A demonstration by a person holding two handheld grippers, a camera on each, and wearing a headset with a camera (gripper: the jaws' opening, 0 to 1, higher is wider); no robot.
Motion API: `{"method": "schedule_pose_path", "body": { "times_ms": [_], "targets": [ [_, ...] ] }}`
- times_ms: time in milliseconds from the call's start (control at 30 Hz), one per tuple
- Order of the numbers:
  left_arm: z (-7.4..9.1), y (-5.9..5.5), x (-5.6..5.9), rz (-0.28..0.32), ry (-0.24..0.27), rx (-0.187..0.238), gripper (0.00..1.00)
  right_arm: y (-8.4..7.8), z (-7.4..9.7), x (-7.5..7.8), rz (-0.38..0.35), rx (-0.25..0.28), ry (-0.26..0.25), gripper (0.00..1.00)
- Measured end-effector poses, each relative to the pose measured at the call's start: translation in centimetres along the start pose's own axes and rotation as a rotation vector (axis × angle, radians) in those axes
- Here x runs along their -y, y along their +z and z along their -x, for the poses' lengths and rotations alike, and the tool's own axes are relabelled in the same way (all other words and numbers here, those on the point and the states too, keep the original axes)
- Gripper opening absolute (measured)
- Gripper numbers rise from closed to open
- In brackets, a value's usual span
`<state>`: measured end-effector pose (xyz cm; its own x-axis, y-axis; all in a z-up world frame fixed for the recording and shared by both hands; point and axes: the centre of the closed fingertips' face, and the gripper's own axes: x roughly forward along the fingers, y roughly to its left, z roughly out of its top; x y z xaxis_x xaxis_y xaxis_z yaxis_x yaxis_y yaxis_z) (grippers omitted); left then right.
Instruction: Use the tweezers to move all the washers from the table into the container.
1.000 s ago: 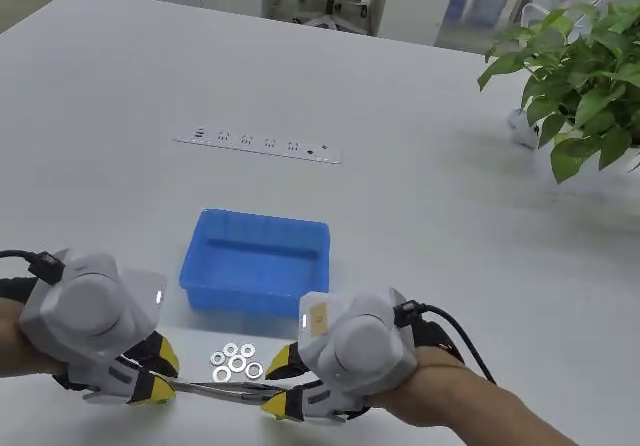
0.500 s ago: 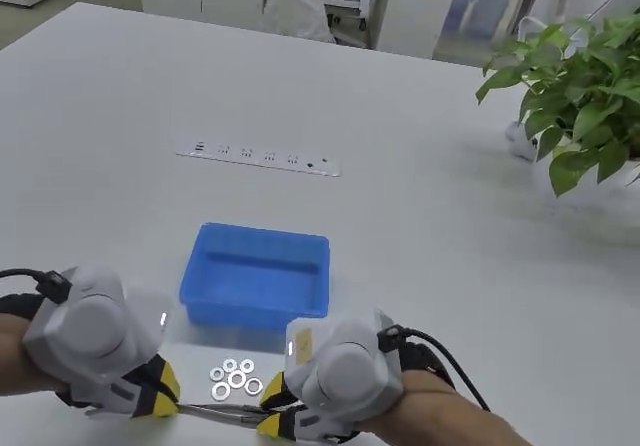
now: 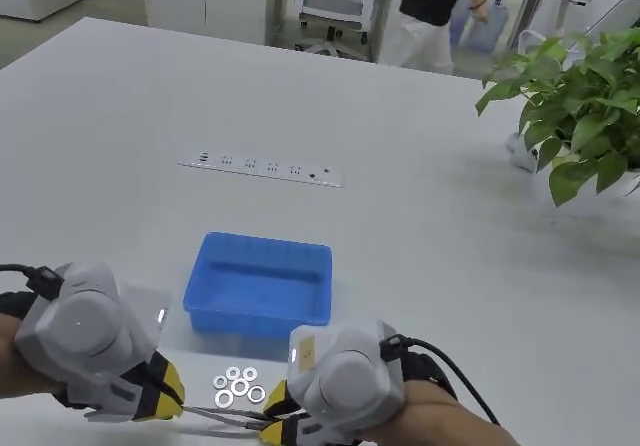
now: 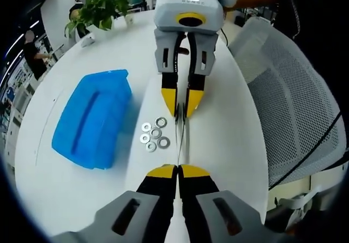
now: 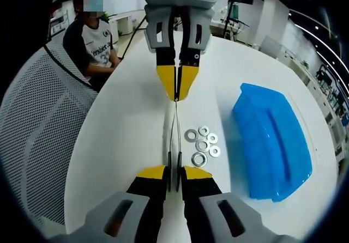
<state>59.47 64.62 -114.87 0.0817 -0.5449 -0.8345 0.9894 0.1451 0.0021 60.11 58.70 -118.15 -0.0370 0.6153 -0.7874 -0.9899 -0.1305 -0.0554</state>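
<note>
Facing each other, the left gripper (image 4: 178,173) and the right gripper (image 5: 174,176) both clamp their jaws on the tweezers (image 4: 180,139), one at each end. The washers (image 4: 155,134) lie just beside the tweezers, between them and the blue container (image 4: 92,120).

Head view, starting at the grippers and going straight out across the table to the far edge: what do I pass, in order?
tweezers → washers → blue container → power strip
</note>
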Motion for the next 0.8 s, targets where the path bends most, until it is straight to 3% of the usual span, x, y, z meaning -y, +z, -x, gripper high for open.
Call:
{"method": "schedule_pose_path", "body": {
  "times_ms": [367,800],
  "targets": [
    [1.7,2.8,0.2,-0.029,0.027,0.051,0.05,0.1,0.4,0.0,-0.008,0.006,-0.013,0.13],
    [2.5,6.5,0.5,-0.071,0.04,0.121,0.05,0.1,0.6,-0.1,-0.033,0.011,-0.029,0.12]
  ]
}}
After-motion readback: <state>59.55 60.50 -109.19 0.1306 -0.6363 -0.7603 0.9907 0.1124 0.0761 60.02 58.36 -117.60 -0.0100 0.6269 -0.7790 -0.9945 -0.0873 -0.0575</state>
